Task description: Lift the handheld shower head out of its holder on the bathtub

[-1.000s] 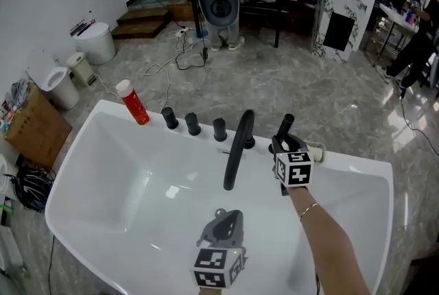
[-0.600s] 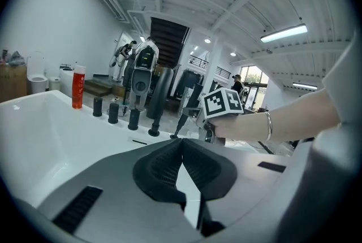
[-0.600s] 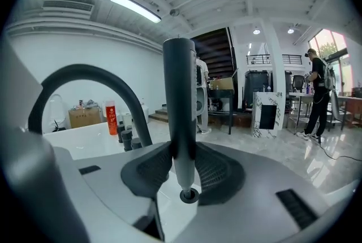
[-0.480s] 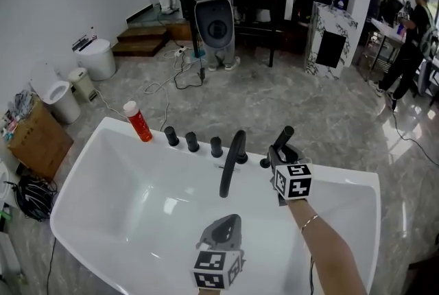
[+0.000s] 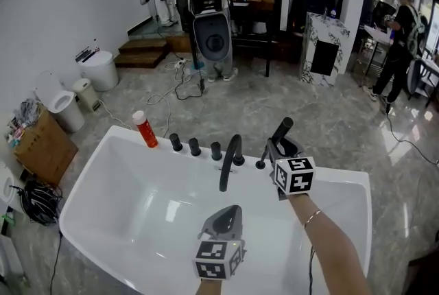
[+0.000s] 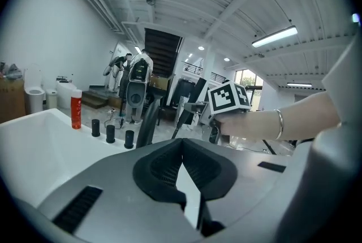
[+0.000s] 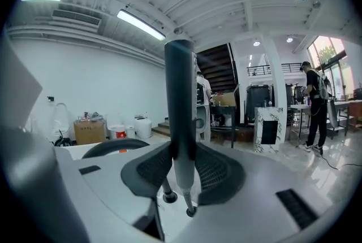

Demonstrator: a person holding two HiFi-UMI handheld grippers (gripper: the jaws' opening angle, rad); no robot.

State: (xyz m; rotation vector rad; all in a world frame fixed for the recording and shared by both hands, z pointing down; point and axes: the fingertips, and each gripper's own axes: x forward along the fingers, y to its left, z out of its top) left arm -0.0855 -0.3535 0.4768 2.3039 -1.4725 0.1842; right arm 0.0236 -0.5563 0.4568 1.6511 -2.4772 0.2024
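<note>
- Right gripper (image 5: 276,147): jaws clamped on the black shower head (image 5: 282,129), beside the spout (image 5: 230,160), above the bathtub (image 5: 343,185) rim.
- Left gripper (image 5: 232,213): jaws pressed together, empty.

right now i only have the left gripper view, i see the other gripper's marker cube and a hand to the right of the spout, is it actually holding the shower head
observer: Yes. In the right gripper view the right gripper is shut on the shower head, whose dark handle stands upright between the pads.
operator: ok and where does my left one sit over the tub
observer: In the head view the left gripper hangs over the bathtub basin, on the person's side of the curved black spout.
</note>
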